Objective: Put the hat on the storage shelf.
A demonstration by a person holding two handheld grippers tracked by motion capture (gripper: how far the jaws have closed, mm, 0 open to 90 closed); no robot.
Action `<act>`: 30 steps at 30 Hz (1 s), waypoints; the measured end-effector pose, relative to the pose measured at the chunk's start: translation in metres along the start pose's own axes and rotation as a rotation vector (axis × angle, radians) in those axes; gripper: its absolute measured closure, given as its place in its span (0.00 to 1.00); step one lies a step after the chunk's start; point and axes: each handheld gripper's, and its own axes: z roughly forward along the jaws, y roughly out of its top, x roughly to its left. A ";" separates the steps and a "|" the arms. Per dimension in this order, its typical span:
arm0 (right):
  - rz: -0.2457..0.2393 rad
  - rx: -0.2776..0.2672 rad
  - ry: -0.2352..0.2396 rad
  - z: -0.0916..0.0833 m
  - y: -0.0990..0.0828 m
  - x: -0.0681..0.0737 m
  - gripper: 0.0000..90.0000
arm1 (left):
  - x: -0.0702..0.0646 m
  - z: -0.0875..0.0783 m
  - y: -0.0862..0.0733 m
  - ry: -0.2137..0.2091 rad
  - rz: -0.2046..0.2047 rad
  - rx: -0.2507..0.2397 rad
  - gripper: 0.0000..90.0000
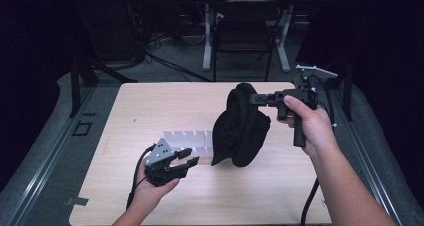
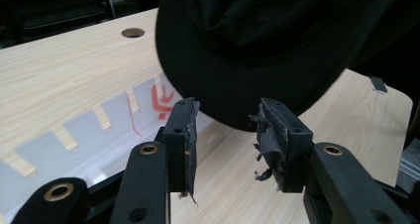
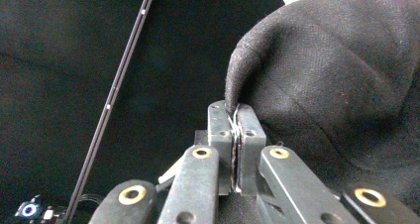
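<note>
Right claw (image 1: 257,99) is pinched on the top edge of the black hat (image 1: 240,128): in the right gripper view the jaws are pressed together with a fold of the fabric (image 3: 317,80) caught between the tips. The hat hangs below and to the left of that claw, held up off the counter (image 1: 150,106), lower edge close to the surface.

Left claw (image 1: 189,157) is spread, nothing between the jaws. In the left gripper view the worn pads (image 2: 189,135) stand apart with a clear gap, and the hat's rounded lower edge (image 2: 237,80) sits just ahead of and above the tips, not touching. A pale notched strip (image 1: 187,138) lies flat on the counter just ahead of the left claw, partly behind the hat; red marking is visible on it.
</note>
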 end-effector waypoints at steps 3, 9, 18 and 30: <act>-0.006 -0.004 -0.009 0.004 0.004 0.001 0.98 | -0.001 0.003 0.003 -0.002 0.006 0.004 0.66; -0.011 -0.018 -0.021 0.012 0.013 -0.001 0.98 | 0.004 0.006 0.000 0.007 -0.003 0.005 0.65; -0.001 -0.018 -0.016 0.025 0.023 -0.009 0.98 | 0.011 -0.001 -0.005 0.029 -0.018 0.001 0.65; -0.012 -0.009 -0.030 0.040 0.031 -0.008 0.98 | 0.014 -0.004 -0.007 0.031 -0.022 0.009 0.65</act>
